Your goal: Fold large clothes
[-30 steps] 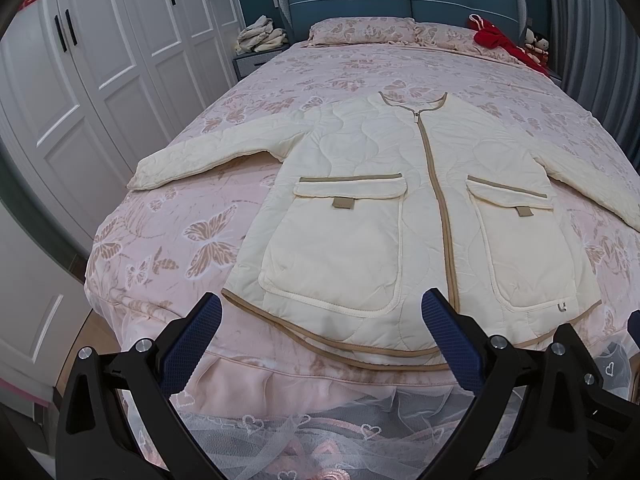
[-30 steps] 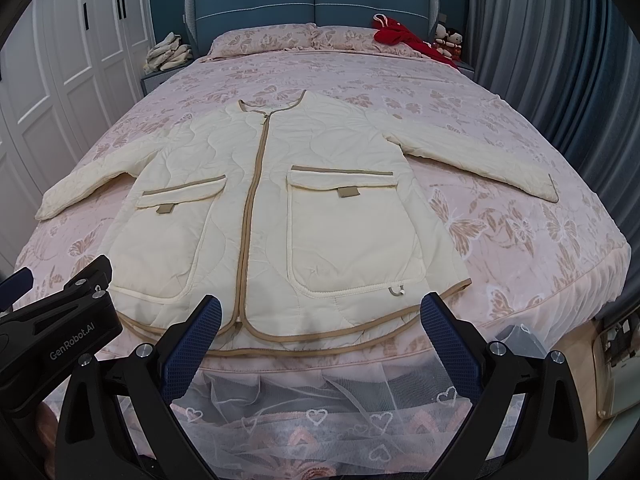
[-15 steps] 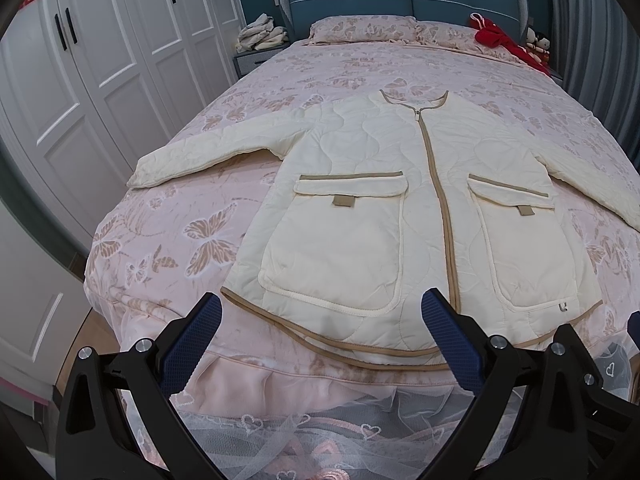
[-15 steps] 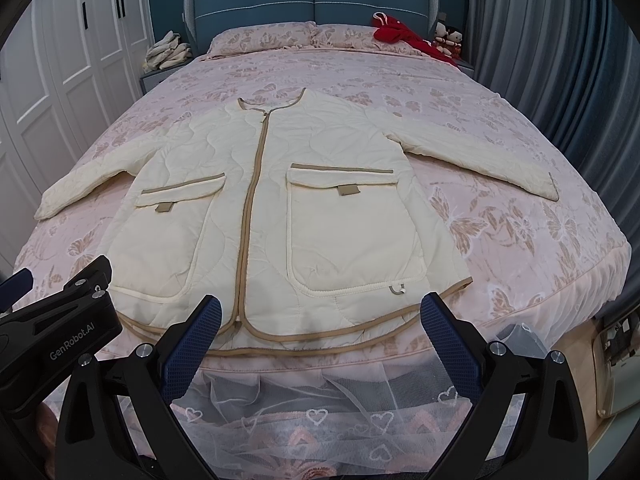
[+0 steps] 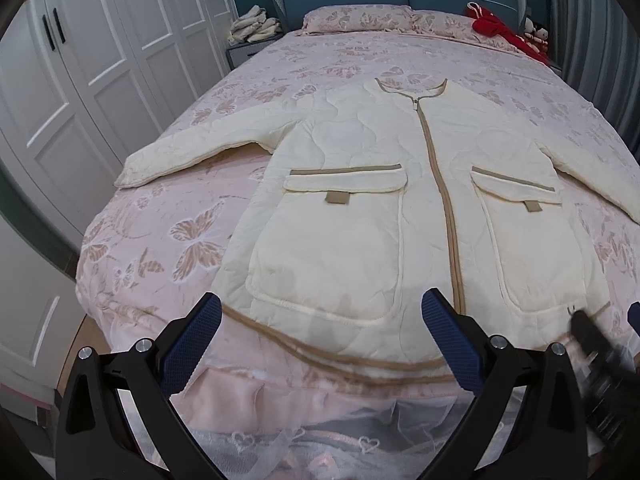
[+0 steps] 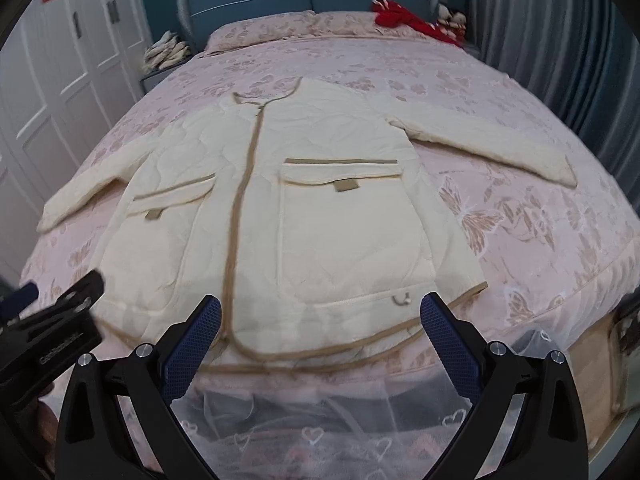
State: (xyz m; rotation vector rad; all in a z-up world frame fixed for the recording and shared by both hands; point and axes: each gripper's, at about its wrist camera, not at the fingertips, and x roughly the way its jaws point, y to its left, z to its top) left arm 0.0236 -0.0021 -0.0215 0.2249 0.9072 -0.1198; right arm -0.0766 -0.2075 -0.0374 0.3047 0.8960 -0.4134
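Left gripper (image 5: 320,338): wide open, holding nothing, just short of the hem.
Right gripper (image 6: 320,338): wide open too, empty.
Coat: the big cream puffy quilted coat (image 5: 384,220) lies flat, front up, just ahead of both grippers, sleeves spread out to each side.
Bed: the pink butterfly bedspread (image 5: 172,240) is under it.
Feel: soft, thick, a bit slippery, I think.
Do it well: grab a sleeve near the cuff (image 5: 132,168), bite deep, and lay it across the chest without dragging the coat.
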